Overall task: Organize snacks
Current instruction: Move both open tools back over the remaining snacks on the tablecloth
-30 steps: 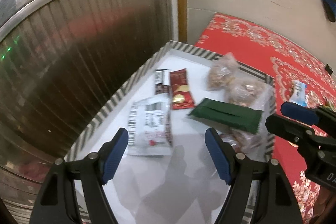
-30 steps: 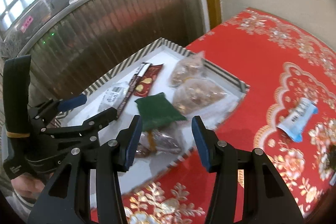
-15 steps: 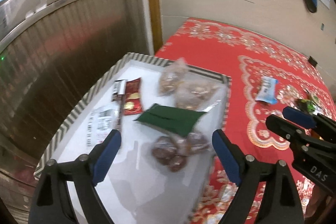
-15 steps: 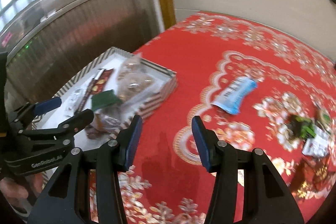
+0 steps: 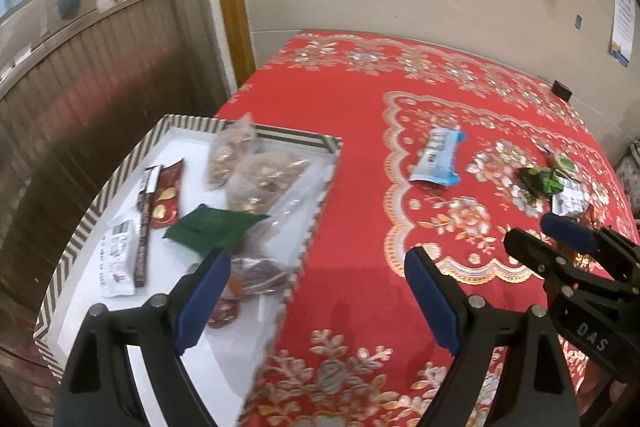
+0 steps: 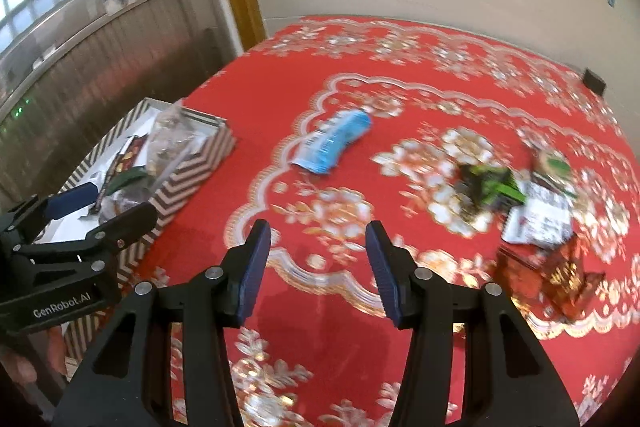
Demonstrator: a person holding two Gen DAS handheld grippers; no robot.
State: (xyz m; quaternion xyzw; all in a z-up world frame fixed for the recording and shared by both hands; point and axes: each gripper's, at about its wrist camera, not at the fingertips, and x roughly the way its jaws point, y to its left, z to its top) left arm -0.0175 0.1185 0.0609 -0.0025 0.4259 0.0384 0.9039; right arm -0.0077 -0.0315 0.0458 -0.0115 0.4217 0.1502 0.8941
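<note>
Reaching: your right tongs (image 6: pixel 316 267) hang wide open and empty above the red cloth of the surface (image 6: pixel 344 355), facing the loose snacks; I judge the next pick is one of these.
Left tongs: your left tongs (image 5: pixel 316 295) are also spread open with nothing between the pads, poised over the near right edge of the striped tray (image 5: pixel 308 251).
Tray: it sits at the left edge of the surface and already holds a green packet (image 5: pixel 212 231), two clear bags of nuts (image 5: pixel 256 175), a red packet (image 5: pixel 166 197), a white packet (image 5: pixel 116 259) and a bag of dark pieces (image 5: pixel 252 275).
Left to sort: a blue packet (image 6: pixel 332 141) lies mid-surface, well apart from the tray; a green-and-black wrapper (image 6: pixel 486 187), a white pack (image 6: pixel 540 219) and a red foil pack (image 6: pixel 556 275) crowd together toward the right edge, some touching.
Risk, pile: closing on the right-hand cluster could pinch two wrappers at once or nudge a neighbour toward the edge, because they overlap.
Risk, flat packet: the blue packet lies flat, so the pads may skid over it or catch the cloth and drag it.
Risk, blur: the right view is smeared, so you cannot tell exact outlines there; slow down before committing.
Risk, tray: the near corner is crowded, and a careless drop could let a packet slide over the low wall.
</note>
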